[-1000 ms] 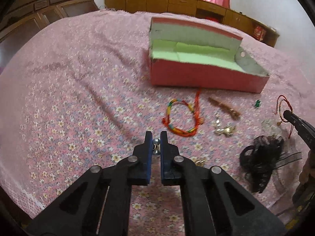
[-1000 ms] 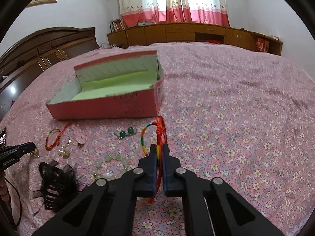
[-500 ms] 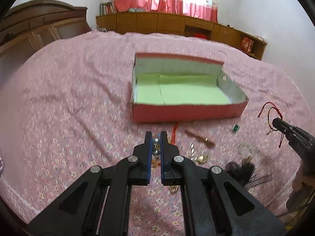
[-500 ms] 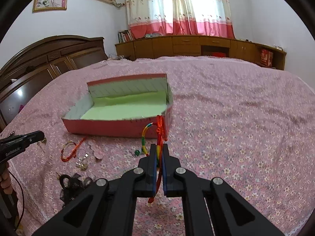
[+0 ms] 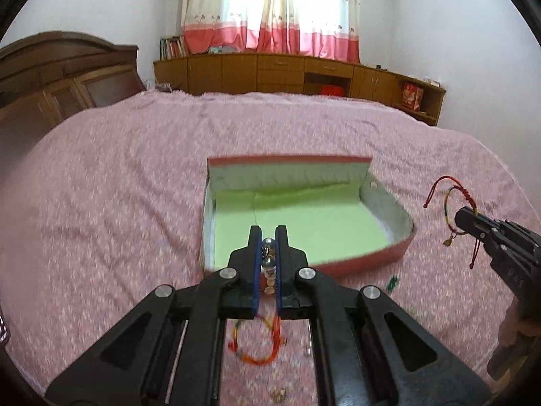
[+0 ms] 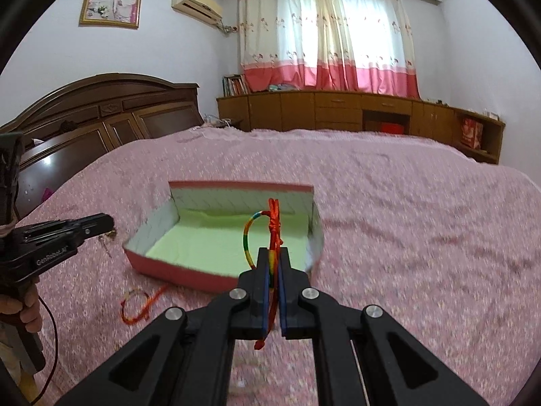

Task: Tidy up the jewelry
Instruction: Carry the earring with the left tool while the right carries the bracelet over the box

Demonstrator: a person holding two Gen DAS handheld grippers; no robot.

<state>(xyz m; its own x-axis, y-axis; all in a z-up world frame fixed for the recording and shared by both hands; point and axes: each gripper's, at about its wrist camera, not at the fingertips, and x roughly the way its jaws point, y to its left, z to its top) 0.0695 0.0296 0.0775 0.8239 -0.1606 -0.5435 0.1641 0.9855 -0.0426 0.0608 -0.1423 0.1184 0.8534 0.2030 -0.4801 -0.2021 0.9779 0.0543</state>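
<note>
Jewelry is in transit toward the box, as I judge the step: both tongs carry a piece and neither has let go.

From the left wrist view, the left gripper (image 5: 268, 237) is pinched narrow on a beaded piece (image 5: 268, 253), shiny silver balls on top and small tan beads hanging below between the blue pads. Just ahead of the tips lies the box (image 5: 402, 237), shallow cardboard with red outer walls, pale scored inner walls and a smooth light-green floor; the tips sit over its near wall. Off to the right, level with the box's side, the right gripper (image 5: 465, 218) holds a cord bracelet (image 5: 449, 189), thin red and multicolored thread with a small pendant dangling. Beneath the left tongs, on the pink flowered bedspread (image 5: 101, 203), rests another woven bracelet (image 5: 257, 345), orange-red and looped.

From the right wrist view, the right gripper (image 6: 274, 264) is clamped tight on that cord bracelet (image 6: 270, 223), knotted red cord arching up beyond the tips with a rainbow-wrapped section curving left. The box (image 6: 142, 247) lies directly ahead and below. The left gripper (image 6: 104, 223) shows at far left, beside the box's left wall.

Next, each tong likely needs carrying over the green floor, lowering, then opening; limp cord may snag on a pad.
</note>
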